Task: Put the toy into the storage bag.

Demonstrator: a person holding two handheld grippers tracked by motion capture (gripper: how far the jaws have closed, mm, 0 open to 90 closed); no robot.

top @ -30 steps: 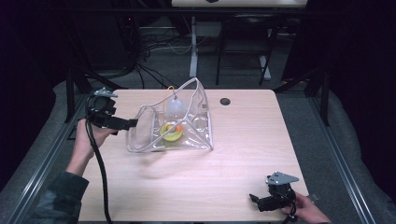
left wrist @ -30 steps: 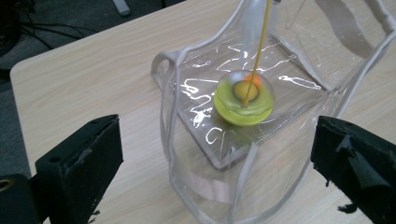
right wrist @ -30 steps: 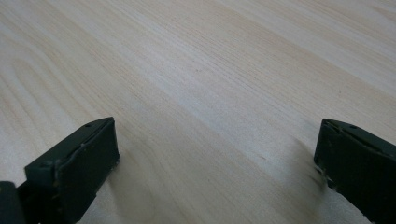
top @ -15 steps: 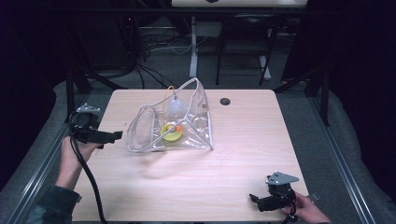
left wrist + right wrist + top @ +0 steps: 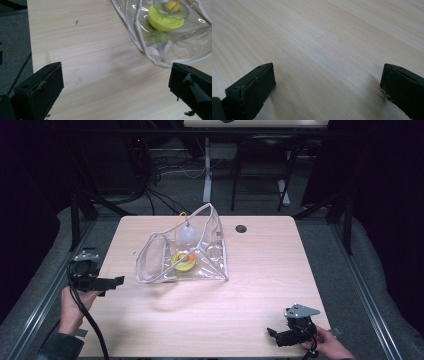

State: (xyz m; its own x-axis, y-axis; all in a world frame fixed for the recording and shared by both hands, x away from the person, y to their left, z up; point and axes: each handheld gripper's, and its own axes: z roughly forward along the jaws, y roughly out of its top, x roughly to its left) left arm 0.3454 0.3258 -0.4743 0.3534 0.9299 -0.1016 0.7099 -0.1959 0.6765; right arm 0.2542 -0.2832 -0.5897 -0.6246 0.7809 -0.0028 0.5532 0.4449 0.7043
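Observation:
A clear plastic bag (image 5: 186, 251) lies on its side in the middle of the wooden table (image 5: 260, 270), its mouth facing left. Inside it are a yellow round piece (image 5: 183, 261) with a small orange bit on top and a clear bulb-shaped item (image 5: 188, 236). My left gripper (image 5: 111, 282) is held low at the table's left edge, apart from the bag, jaws pointing right. In the left gripper view it (image 5: 116, 75) is open wide, with the bag's rim (image 5: 150, 53) and the yellow piece (image 5: 165, 21) ahead at upper right. My right gripper (image 5: 276, 335) rests near the front right corner, open over bare wood (image 5: 328, 75).
A black round grommet (image 5: 241, 228) sits in the tabletop behind the bag. A thick black cable (image 5: 92, 330) trails from the left gripper off the front left. Metal rails run along both sides of the table. A small dark mark (image 5: 76, 22) is on the wood.
My left gripper has pulled away from the bag's mouth, moving left and toward the front edge of the table. The bag and the right gripper have stayed put.

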